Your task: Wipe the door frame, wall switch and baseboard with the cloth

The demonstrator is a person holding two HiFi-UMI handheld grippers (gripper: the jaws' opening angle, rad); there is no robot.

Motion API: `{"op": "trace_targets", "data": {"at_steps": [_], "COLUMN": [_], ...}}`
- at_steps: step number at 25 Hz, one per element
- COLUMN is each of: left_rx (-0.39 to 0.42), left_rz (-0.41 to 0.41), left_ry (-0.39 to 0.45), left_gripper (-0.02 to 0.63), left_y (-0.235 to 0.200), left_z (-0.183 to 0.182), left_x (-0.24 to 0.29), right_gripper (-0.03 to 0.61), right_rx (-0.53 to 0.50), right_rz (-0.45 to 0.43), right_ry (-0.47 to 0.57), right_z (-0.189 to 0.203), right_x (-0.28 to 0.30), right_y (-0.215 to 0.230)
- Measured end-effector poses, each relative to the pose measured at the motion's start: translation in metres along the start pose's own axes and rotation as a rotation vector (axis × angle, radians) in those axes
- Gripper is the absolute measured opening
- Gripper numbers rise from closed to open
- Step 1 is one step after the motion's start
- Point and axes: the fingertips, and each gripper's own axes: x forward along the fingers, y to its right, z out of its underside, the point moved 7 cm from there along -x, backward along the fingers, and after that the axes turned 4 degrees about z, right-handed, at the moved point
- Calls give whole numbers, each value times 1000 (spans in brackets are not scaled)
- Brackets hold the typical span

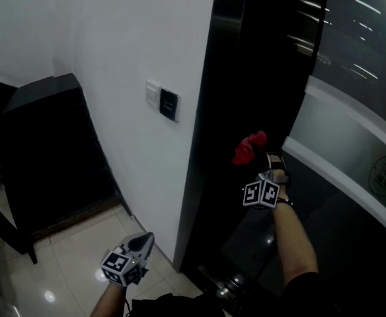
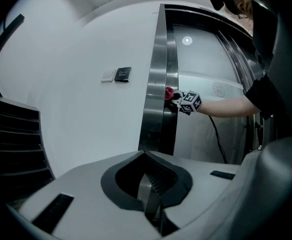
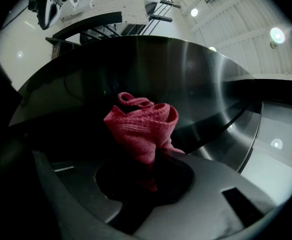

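Presently, my right gripper (image 1: 267, 164) pinches the bunched red cloth (image 3: 142, 126) at the door frame (image 1: 209, 124), apparently to wipe it; my left gripper (image 1: 142, 244), fingers (image 2: 155, 178) pressed together, hangs low, unneeded.

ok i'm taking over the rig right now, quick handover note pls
Right gripper: shut on the red cloth, held up at the dark metal door frame; contact unclear.
Left gripper: shut, empty, low near the floor.
Wall switch is on the white wall left of the frame.
Done: can't tell how much frame is wiped.
Left: likely rest of frame, switch, baseboard.
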Motion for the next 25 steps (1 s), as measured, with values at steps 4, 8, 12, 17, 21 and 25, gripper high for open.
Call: {"op": "trace_targets", "data": {"at_steps": [4,8,12,17,21,25], "left_rx": [5,-13,-18,-22,-25,-28], "left_rz": [-3,-13,-15,-18,-26,-33], "left_ry": [-13,-10,-21,-28,-32,-35], "left_gripper": [-8,-8,-8,-8,-8,-8], "left_y": [2,3,5,4,2,0], "left_z": [0,2,5,8,9,10], "left_x": [-3,-4,-6,-7,-8,-8], "right_gripper": [60,60,60,60,60,60], "right_rx": [3,9,20,42,46,56], "right_rz": [-21,-37,-54,-72,-86,-96], "right_ry": [-7,-16,-26,-42,-49,-60], "right_z": [3,6,9,12,15,18], "right_x": [-3,-6,-9,-13,-16,-19], "right_y": [-14,-25,-38,-56,-67,-80]}}
